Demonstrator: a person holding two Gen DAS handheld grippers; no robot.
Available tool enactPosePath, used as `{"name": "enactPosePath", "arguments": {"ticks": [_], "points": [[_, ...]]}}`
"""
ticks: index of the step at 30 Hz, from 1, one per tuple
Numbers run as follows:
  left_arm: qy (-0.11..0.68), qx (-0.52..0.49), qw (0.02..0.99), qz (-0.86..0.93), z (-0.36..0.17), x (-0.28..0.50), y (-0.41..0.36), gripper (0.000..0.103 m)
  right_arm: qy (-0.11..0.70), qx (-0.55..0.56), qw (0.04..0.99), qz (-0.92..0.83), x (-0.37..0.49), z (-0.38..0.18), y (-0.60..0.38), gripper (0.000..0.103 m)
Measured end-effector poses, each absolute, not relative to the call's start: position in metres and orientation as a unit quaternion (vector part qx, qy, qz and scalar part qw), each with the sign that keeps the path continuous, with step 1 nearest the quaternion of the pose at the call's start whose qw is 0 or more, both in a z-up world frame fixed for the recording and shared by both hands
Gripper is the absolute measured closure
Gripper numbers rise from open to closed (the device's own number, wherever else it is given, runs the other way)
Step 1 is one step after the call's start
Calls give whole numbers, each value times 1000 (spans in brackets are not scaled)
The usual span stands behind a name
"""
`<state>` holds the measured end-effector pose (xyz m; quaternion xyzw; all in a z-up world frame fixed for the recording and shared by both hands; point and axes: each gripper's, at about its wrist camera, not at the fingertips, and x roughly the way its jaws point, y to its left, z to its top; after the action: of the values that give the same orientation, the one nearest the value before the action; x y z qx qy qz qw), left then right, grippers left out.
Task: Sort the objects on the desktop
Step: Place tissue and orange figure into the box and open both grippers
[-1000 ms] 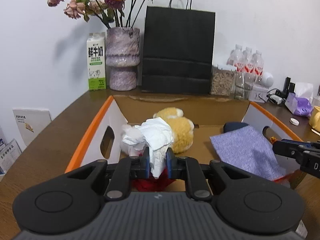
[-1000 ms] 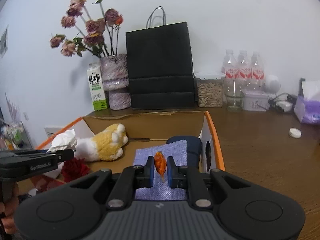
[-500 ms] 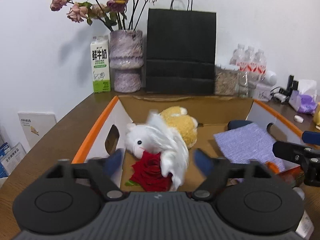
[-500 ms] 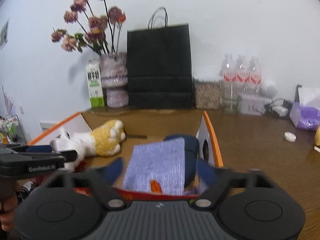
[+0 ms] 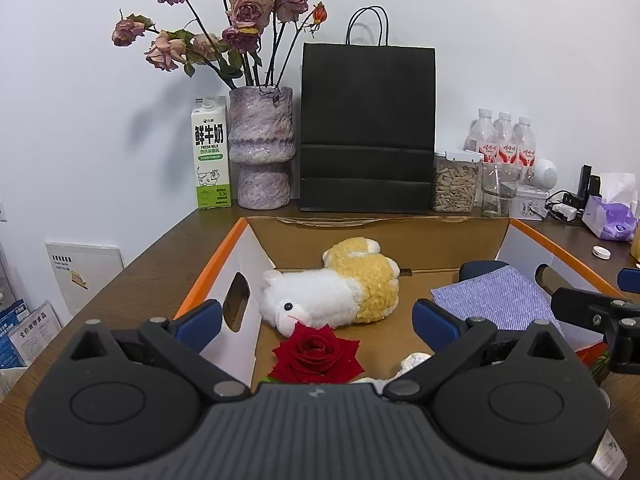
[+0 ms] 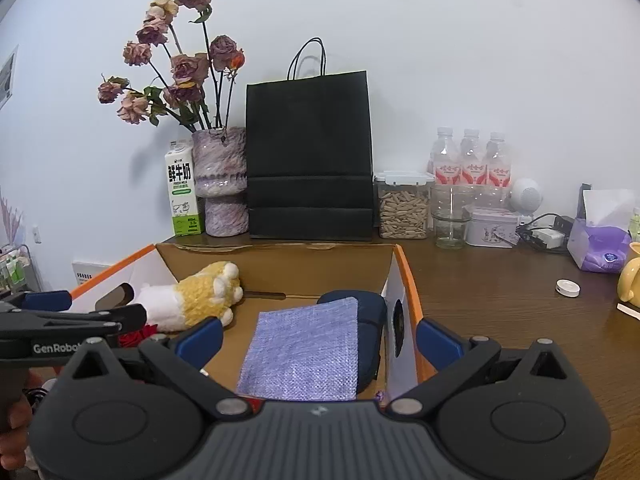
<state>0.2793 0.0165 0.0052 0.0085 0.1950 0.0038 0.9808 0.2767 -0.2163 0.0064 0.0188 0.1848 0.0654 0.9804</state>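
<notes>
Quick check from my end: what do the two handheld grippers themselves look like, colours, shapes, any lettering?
Both match: the left gripper and right gripper have matte black ribbed bodies, two round black discs, silver pivot pins, black linkage arms and blue finger pads. The right wrist view shows white "GenRobot" lettering, cut off, on the left gripper's side.

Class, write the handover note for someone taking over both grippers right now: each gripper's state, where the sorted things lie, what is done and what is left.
Left gripper: open, jaws just opened, nothing gripped; it hangs over the near end of the cardboard box.
Right gripper: open, jaws just opened, empty, above the purple cloth.
In the box: plush toy lying on its side, red rose in front of it, purple cloth on a dark blue item.
Done: these things are in the box.
Left, probably: the white cap and other loose things on the desk, if they count.
</notes>
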Motion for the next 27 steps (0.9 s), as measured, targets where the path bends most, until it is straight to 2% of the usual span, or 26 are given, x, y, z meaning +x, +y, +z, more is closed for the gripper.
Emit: {"name": "enactPosePath", "arguments": {"ticks": [13, 27], "points": [[164, 0, 987, 0, 22, 268, 18, 0, 168, 16, 983, 67, 270, 20, -213, 0], [126, -1, 992, -7, 63, 219, 27, 0, 137, -24, 988, 71, 216, 57, -196, 0]]}}
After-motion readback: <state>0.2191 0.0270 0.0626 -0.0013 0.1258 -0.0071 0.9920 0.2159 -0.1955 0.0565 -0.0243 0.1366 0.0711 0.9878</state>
